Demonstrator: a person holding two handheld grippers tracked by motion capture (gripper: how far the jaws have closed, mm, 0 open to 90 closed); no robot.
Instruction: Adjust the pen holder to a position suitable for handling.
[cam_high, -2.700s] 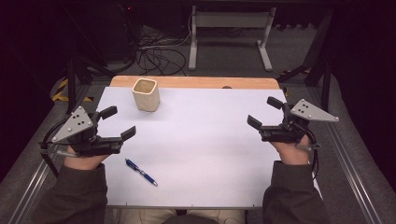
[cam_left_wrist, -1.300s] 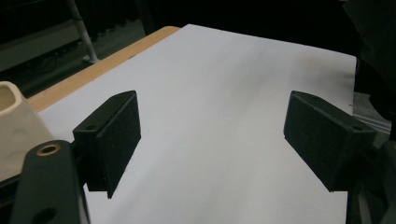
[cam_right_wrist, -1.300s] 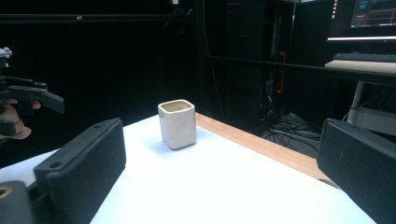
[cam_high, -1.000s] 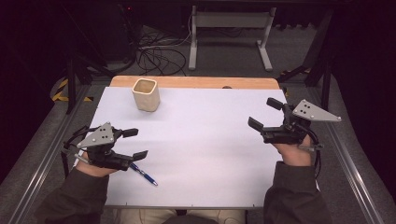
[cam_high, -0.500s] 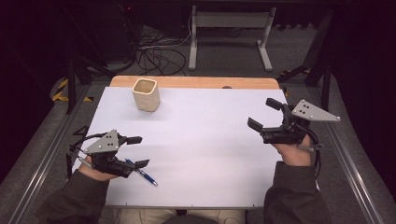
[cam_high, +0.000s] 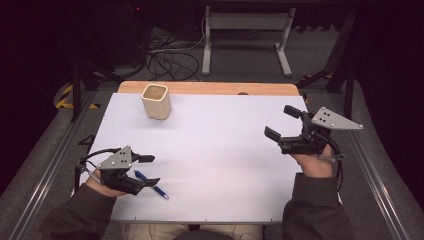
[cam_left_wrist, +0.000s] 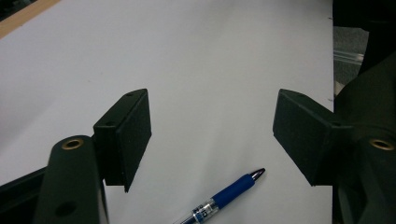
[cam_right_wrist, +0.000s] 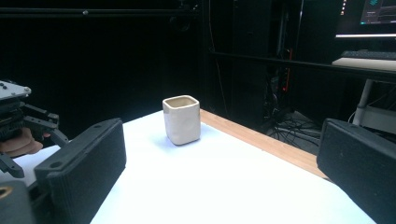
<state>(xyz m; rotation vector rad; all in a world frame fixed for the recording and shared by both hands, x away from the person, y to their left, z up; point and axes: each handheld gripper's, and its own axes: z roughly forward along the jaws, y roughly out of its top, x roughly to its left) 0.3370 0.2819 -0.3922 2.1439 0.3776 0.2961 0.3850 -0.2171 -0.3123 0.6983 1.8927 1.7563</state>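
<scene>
My left gripper (cam_high: 146, 171) sits low over the near-left part of the white worktop (cam_high: 225, 150), its jaws parted and straddling the blue pen (cam_high: 151, 184), which lies flat on the sheet at a slant. The jaws have just been closing, but the pads are not yet on the barrel; in the left gripper view the pen (cam_left_wrist: 224, 196) lies between them, low in the picture, with its tip toward the right pad and bare sheet on either side.

The first risk I see is that the pen sits back toward the root of the jaws and not squarely between the pads. If I close from here, I may catch only the tip end, and the pen could pivot or squirt out sideways. It is thin and round and lying flat, so pads that come down too high would pass over it, and pads pressed too low would scrape the sheet and roll it away.

Farther off, my right gripper (cam_high: 281, 128) hangs unclenched above the right side, holding nothing, well apart from the pen.

At the far edge the cream cup (cam_high: 156, 101) stands upright. Should the pen be meant for it, a crooked grasp now would make the tip hard to line up with that narrow mouth.
</scene>
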